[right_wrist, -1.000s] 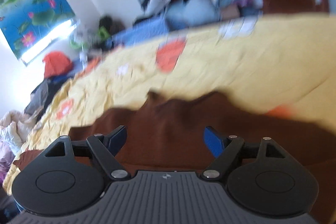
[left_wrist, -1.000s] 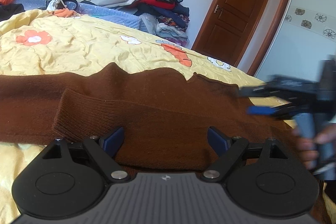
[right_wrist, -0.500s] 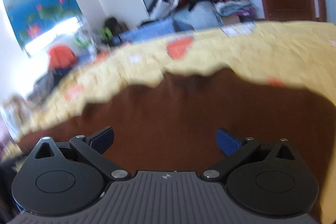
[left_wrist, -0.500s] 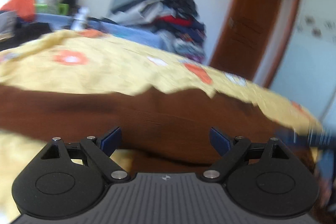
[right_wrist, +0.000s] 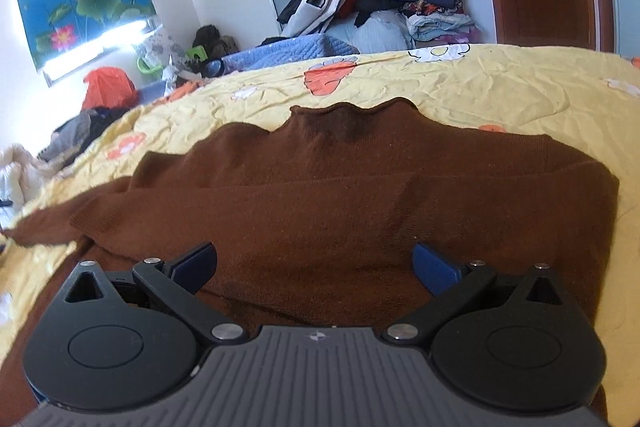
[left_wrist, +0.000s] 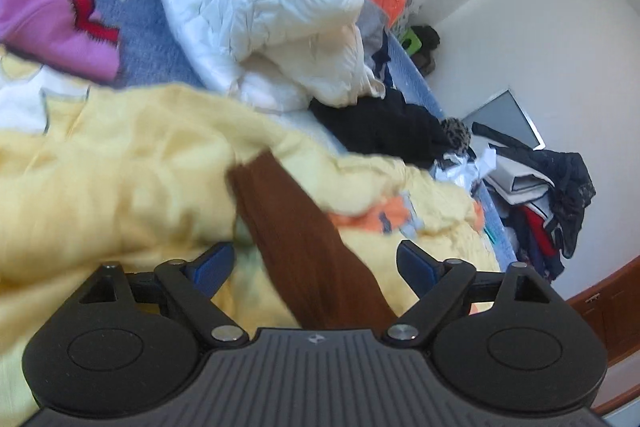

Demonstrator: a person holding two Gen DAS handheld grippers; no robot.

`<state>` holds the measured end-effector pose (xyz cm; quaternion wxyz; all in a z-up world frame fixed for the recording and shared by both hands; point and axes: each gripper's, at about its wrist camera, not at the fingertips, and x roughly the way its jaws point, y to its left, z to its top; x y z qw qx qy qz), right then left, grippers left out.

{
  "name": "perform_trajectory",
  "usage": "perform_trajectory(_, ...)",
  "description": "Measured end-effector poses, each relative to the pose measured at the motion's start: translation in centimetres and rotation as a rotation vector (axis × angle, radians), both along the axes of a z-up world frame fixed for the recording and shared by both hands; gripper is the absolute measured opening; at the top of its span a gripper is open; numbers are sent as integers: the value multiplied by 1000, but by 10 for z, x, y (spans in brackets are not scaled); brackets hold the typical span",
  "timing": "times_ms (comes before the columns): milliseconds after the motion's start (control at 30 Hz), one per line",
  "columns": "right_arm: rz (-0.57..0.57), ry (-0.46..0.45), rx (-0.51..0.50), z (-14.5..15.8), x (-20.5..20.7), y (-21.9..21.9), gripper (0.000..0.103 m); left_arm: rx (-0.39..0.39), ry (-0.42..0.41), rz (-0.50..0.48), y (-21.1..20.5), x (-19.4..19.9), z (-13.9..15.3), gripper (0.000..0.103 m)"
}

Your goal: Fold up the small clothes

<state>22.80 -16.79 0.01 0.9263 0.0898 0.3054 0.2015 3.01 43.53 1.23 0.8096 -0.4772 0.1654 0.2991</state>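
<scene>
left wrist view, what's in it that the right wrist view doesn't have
Only the left wrist view shows the white puffy jacket, the pink garment and the left gripper, its jaws closing with a brown sleeve between them, unpinched. Only the right wrist view shows the sweater's collar and the right gripper, open. Both share the yellow bedspread.

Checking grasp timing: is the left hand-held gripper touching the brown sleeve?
Cannot tell. In the left wrist view the sleeve runs between the closing left hand-held gripper fingers with gaps, but blur hides any contact underneath.
</scene>
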Motion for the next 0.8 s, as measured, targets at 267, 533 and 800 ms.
perform_trajectory(267,-4,1,31,0,0,-3,103,100,151,1,-8,20,1,8)
perform_trajectory(533,-12,5,96,0,0,-11,103,484,-32,-311,-176,58,96,7)
perform_trajectory(800,-48,17,209,-3,1,-25,102,251,-35,-1096,-402,103,36,10)
